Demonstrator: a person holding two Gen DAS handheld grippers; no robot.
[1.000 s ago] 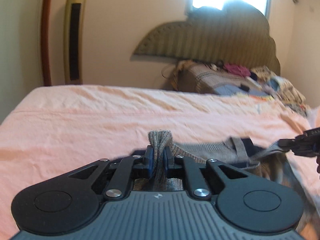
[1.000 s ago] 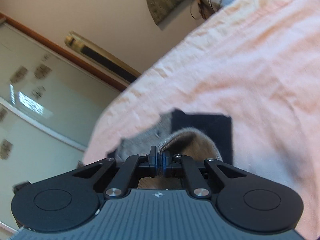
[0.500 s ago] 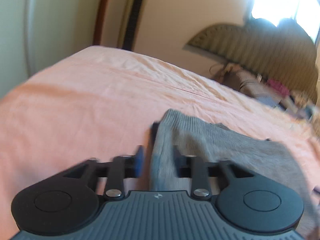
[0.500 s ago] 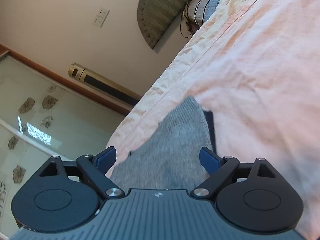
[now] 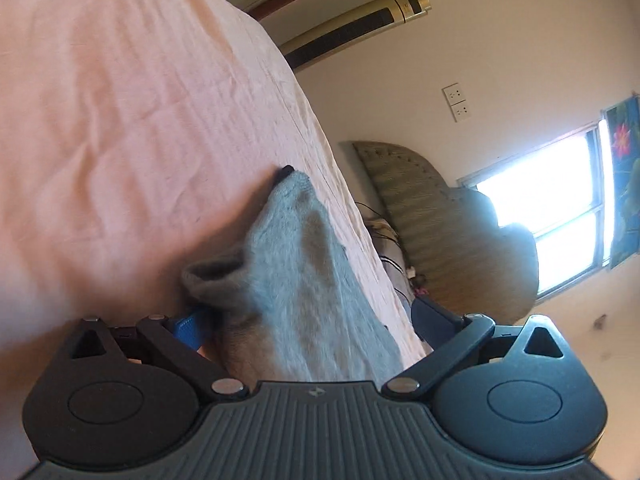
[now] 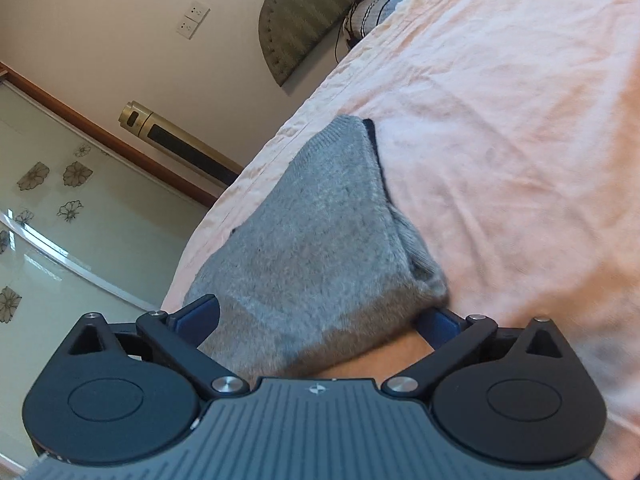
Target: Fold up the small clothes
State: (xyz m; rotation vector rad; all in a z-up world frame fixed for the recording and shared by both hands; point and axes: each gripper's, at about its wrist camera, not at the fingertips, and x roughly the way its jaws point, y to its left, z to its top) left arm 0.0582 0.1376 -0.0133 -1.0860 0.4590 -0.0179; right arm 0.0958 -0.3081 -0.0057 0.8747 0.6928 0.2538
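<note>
Both tools look alike: the left gripper (image 5: 308, 320) and right gripper (image 6: 316, 322) are matte black with ribbed grey housings, round discs at each side, silver screws on the linkages, blue pads (image 6: 194, 320) on the fingers, and a small white emblem centred on top.

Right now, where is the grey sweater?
The grey sweater lies on the pink bedsheet near its edge, between the right gripper's opening jaws.

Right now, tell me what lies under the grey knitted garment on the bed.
Under the grey knitted garment lies the peach cotton bedsheet. A dark fabric edge peeks out along one side; what that layer is, and how far it reaches, is covered by the knit.
</note>
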